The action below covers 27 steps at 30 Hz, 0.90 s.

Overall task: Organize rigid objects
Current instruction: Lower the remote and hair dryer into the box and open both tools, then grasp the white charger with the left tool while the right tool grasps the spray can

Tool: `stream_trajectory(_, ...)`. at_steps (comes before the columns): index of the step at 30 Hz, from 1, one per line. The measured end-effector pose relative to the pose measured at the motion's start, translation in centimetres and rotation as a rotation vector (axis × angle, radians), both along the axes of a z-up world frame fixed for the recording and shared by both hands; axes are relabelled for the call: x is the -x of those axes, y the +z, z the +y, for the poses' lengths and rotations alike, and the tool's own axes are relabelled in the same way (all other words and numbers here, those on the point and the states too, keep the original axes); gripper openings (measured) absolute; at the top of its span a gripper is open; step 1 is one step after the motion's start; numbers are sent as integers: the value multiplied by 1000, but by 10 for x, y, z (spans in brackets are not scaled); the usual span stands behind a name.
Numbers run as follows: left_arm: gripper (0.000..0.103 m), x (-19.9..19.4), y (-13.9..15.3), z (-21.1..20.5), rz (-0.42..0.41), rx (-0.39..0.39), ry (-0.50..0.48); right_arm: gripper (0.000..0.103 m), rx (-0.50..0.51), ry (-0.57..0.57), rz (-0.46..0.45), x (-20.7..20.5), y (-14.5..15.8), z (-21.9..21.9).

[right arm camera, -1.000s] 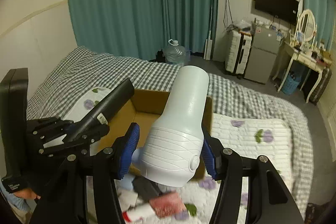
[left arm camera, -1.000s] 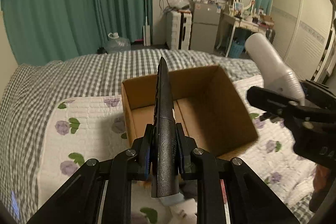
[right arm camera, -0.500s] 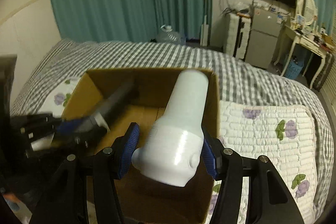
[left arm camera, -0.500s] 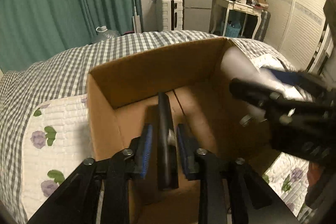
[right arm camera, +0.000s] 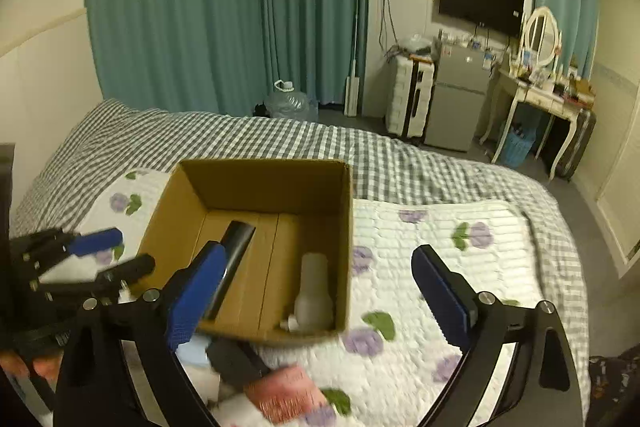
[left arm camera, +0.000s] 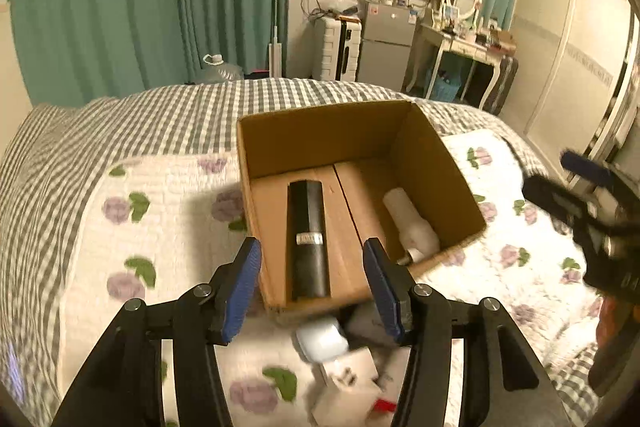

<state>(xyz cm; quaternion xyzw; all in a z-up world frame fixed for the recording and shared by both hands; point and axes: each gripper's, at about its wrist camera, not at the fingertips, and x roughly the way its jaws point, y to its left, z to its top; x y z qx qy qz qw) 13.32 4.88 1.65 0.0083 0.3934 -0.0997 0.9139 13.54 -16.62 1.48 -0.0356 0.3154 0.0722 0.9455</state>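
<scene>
Left gripper (left arm camera: 313, 281) spread wide, holding nothing, above the near edge of the box (left arm camera: 440, 163). Right gripper (right arm camera: 320, 297) likewise spread and bare, near the box's right side. Inside, lying flat and apart: black tube (left arm camera: 307, 227) on the left half, white bottle (left arm camera: 412, 227) against the right wall. Blurred clutter (left arm camera: 344, 367) on the quilt (left arm camera: 132, 247) just in front

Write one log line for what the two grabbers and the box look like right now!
left gripper: open, empty | right gripper: open, empty | cardboard box: black tube and white bottle lying inside, apart
</scene>
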Motion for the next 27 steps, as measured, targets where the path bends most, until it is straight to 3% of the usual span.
stream_trajectory(11,61,64,-11,1,-7,-31,41,101,3,-67,119,77,-42,-12)
stream_trajectory(27,62,84,-86,-7,83,-103,32,102,13,-57,201,84,-91,-9)
